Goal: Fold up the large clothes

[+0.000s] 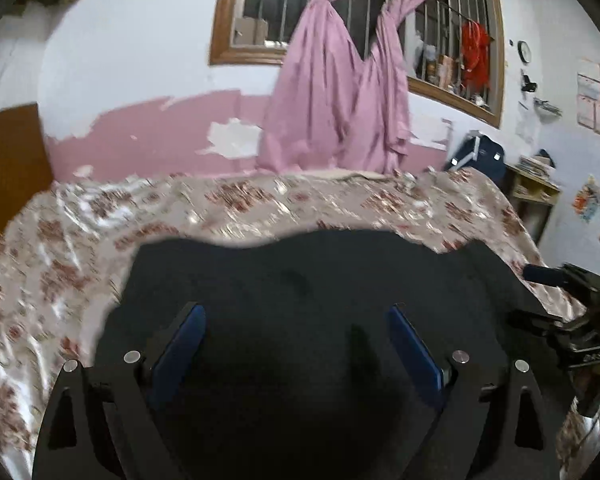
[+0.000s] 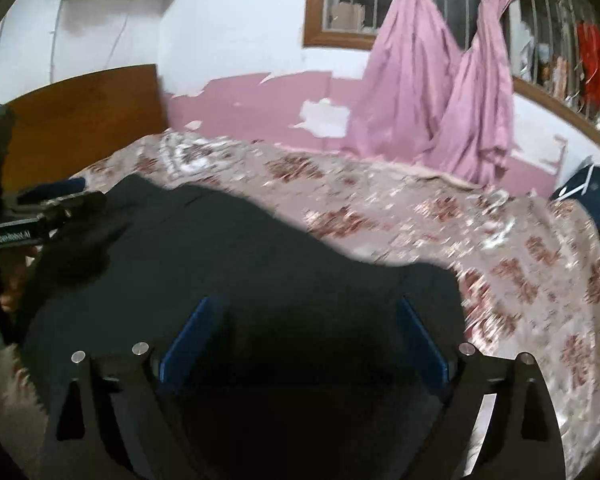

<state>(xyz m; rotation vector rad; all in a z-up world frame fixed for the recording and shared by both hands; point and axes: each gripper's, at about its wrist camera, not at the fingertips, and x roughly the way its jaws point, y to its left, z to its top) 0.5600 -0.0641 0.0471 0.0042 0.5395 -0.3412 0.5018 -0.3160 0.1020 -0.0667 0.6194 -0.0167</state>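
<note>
We have both tongs spread over the black garment (image 1: 300,280) on the bed, so the step in hand looks like letting go after a fold and lining up the next grab. Starting at nine o'clock: the left tongs (image 1: 296,344) stand wide apart, blue pads (image 1: 180,344) clear of the cloth, nothing pinched between them. To do this well, we'd lift straight off so no fabric drags along, then go for a true edge or corner rather than the middle of the panel. Over toward three o'clock, the right tongs (image 2: 304,336) are just as wide, pads empty, hovering above the same dark cloth. In that view the other tool shows at nine o'clock, out at the garment's end. We'd keep the two hands level with each other so the next fold lands square.

Now the garment itself: dark, matte and soft-looking, lying mostly flat on the floral bedspread (image 1: 60,240), its far edge wavy toward twelve o'clock. Bunched cloth sits at its nine o'clock end in the right view. Motion blur hides seams, so we cannot tell its type.
</note>
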